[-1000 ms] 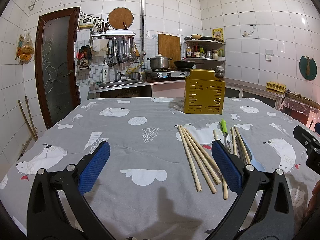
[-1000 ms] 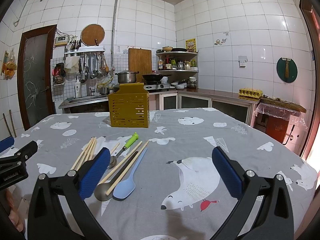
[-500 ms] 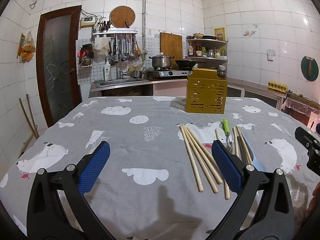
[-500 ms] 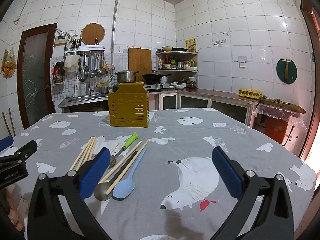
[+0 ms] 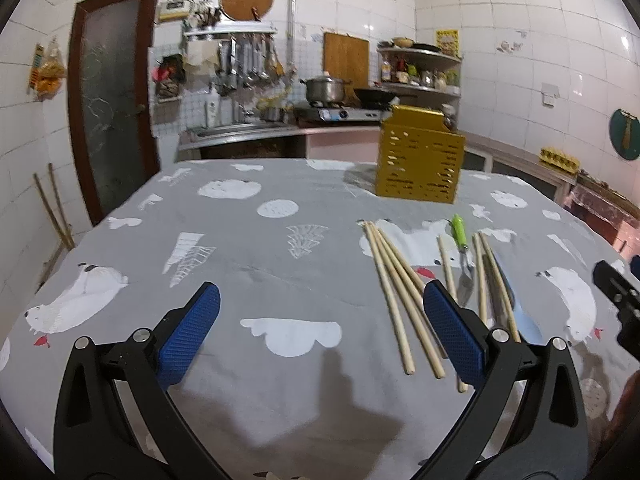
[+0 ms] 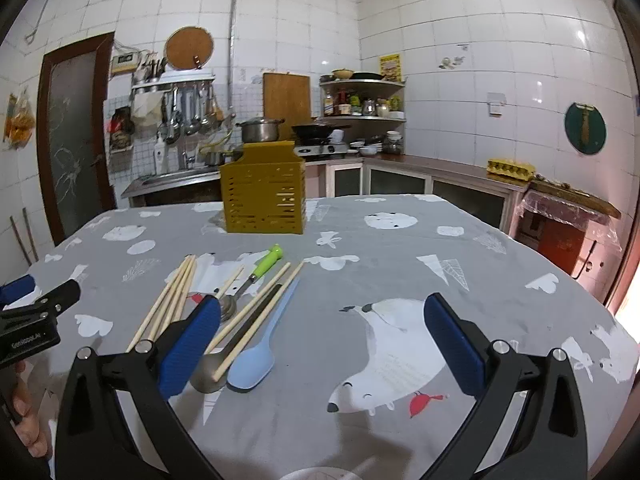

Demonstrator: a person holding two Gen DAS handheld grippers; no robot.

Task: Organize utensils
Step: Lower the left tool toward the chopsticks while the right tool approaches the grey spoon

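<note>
Hovering low over the grey bear-print cloth (image 5: 248,256) on the counter, the left gripper (image 5: 320,330) is spread wide and holds nothing; its blue pads (image 5: 188,334) frame bare cloth. At its 2 o'clock lies a fan of wooden chopsticks (image 5: 394,280), and beyond them a green-handled spoon (image 5: 460,236) among more chopsticks. The yellow slotted utensil holder (image 5: 418,164) stands upright at 1 o'clock, well apart from the loose pieces.

The right gripper (image 6: 322,338) is likewise wide open and empty above the cloth. Just beside its left pad (image 6: 188,344), at 10 o'clock, lie a light blue spoon (image 6: 256,360), a steel spoon (image 6: 210,372) with a chopstick crossing its bowl, the green-handled spoon (image 6: 260,270) and the chopstick bundle (image 6: 172,300). The holder (image 6: 264,198) stands at 11 o'clock beyond them.
</note>
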